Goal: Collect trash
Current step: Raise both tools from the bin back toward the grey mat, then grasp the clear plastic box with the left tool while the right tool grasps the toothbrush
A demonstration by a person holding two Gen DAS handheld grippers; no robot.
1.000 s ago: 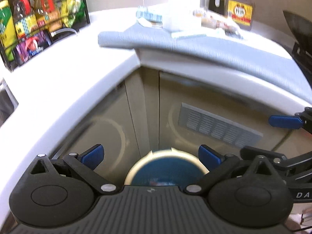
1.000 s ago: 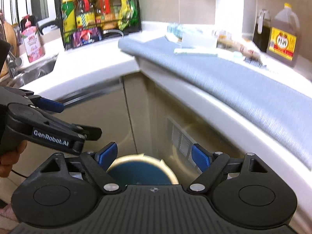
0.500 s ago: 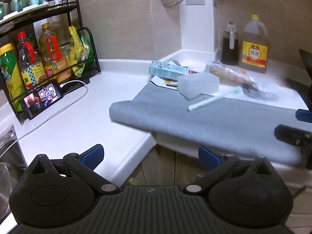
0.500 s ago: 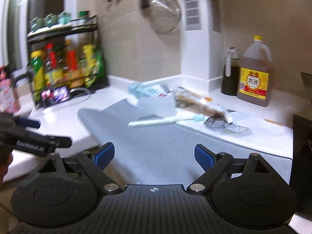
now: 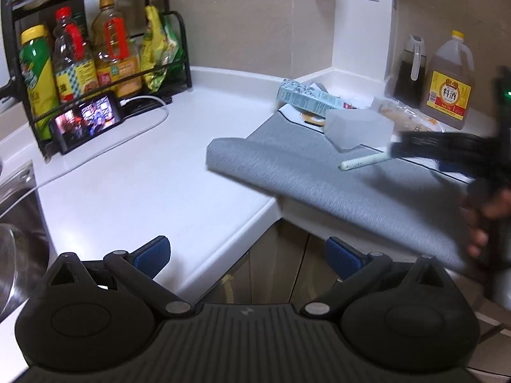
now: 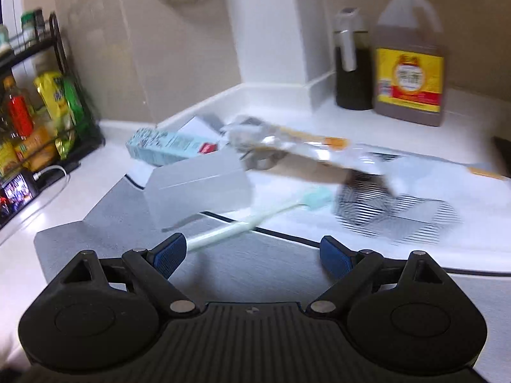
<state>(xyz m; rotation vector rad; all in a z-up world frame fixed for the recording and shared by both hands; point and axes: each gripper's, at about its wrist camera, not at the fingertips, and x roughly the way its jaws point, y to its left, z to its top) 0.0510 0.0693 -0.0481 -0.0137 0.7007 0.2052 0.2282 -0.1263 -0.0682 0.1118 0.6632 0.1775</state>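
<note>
Trash lies on a grey mat [image 5: 319, 175] [image 6: 121, 223] on the white counter: a frosted plastic box [image 6: 198, 188] [image 5: 357, 127], a pale green toothbrush [image 6: 255, 217] [image 5: 364, 162], a light blue carton [image 6: 166, 148] [image 5: 306, 97], a clear crinkled wrapper [image 6: 287, 146] and a striped wrapper [image 6: 392, 210]. My right gripper [image 6: 252, 253] stands open over the mat, just short of the toothbrush handle, holding nothing. In the left wrist view it shows at the right [image 5: 447, 146], held by a hand. My left gripper [image 5: 246, 253] is open and empty above the counter's inner corner.
A black rack [image 5: 95, 60] of bottles stands at the back left with a lit phone [image 5: 86, 121] and white cable. A dark bottle [image 6: 351, 63] and a large brown jug [image 6: 408, 60] stand against the wall at the right. A steel sink [image 5: 16, 223] lies at the left.
Both grippers have risen from the bin by the cabinet up to the counter. The right one swung right over the mat toward the trash and opened slightly wider.
</note>
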